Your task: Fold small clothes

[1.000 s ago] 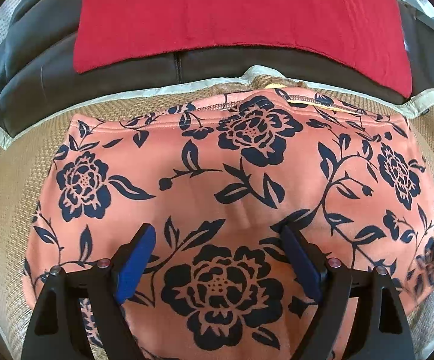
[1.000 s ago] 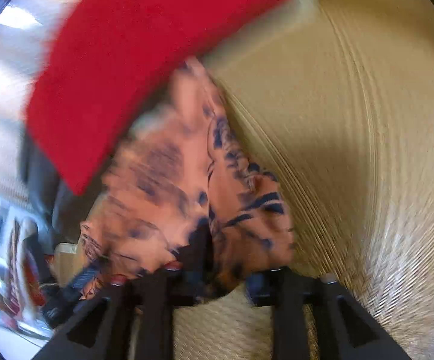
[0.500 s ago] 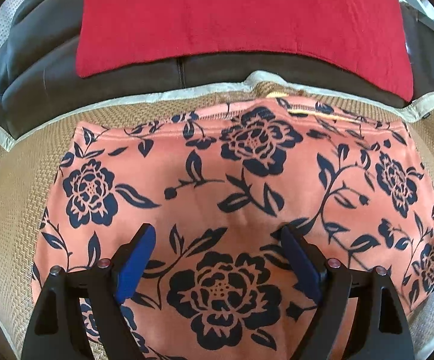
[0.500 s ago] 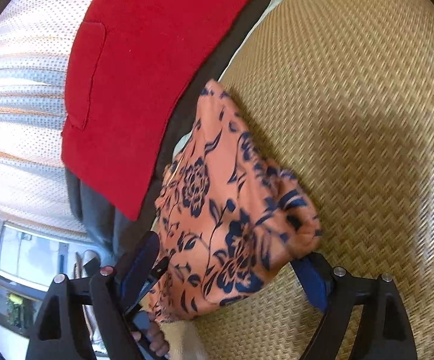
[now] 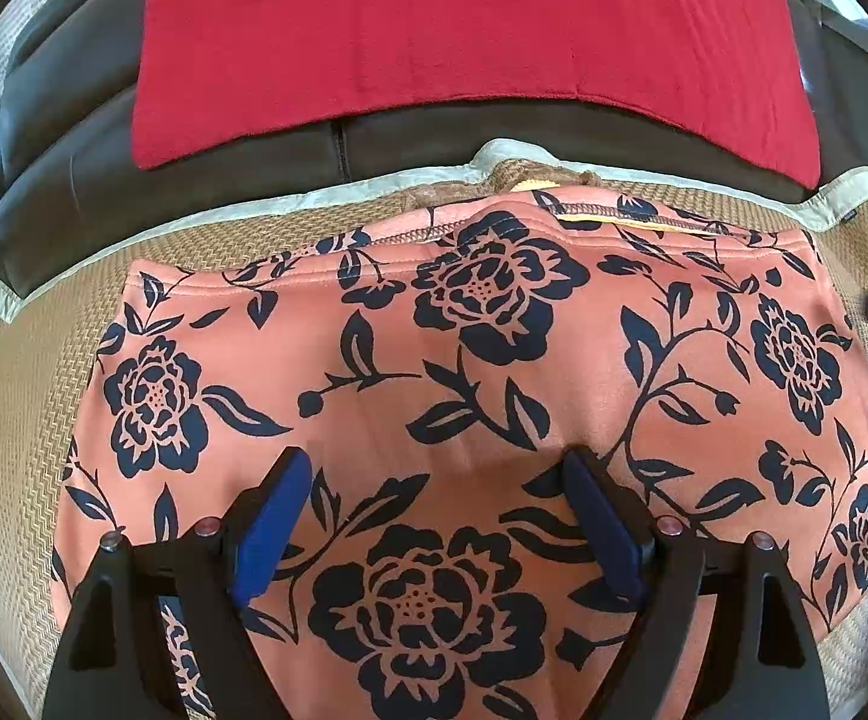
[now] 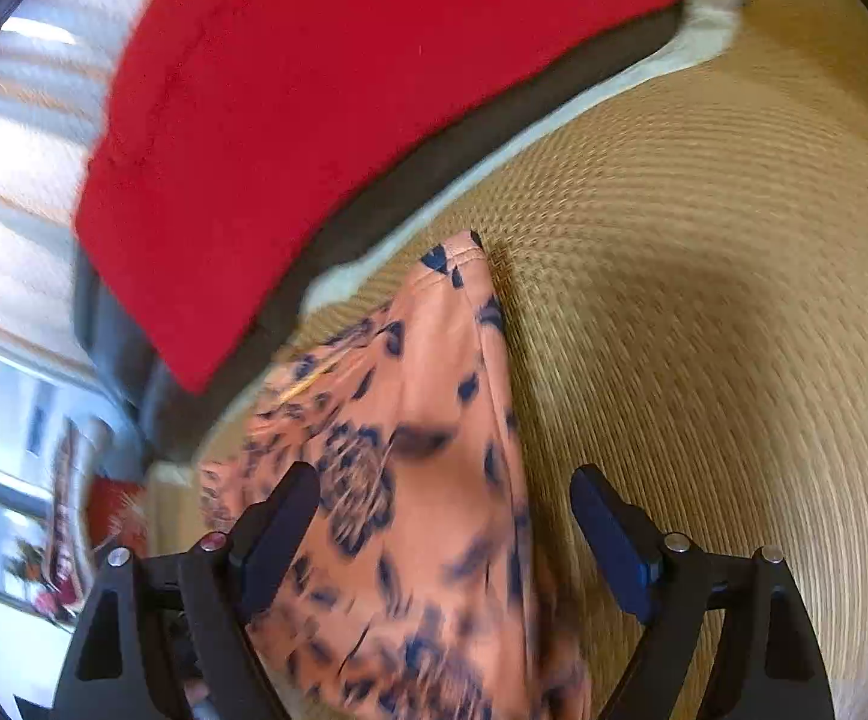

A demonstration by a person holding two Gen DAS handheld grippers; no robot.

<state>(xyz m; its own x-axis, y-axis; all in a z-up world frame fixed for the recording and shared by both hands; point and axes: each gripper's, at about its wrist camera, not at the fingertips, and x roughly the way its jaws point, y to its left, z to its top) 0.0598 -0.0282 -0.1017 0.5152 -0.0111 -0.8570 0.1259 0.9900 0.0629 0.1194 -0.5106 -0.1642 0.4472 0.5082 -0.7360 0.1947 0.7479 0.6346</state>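
Right gripper [image 6: 443,516] has swung over the garment's edge, fingers wide. Left gripper [image 5: 434,504] wide too, holding nothing. Orange navy-floral knit garment [image 5: 482,384] flat on the woven straw mat [image 6: 704,312], near its back edge; right view motion-blurred.

Salmon garment [image 5: 494,372] with navy flowers — red cloth [image 5: 464,30], tan woven mat [image 6: 704,330].

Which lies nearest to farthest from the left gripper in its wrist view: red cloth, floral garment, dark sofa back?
1. Floral garment, spread flat under the open jaws of the left gripper.
2. Dark sofa back, just beyond the mat edge.
3. Red cloth, draped highest.
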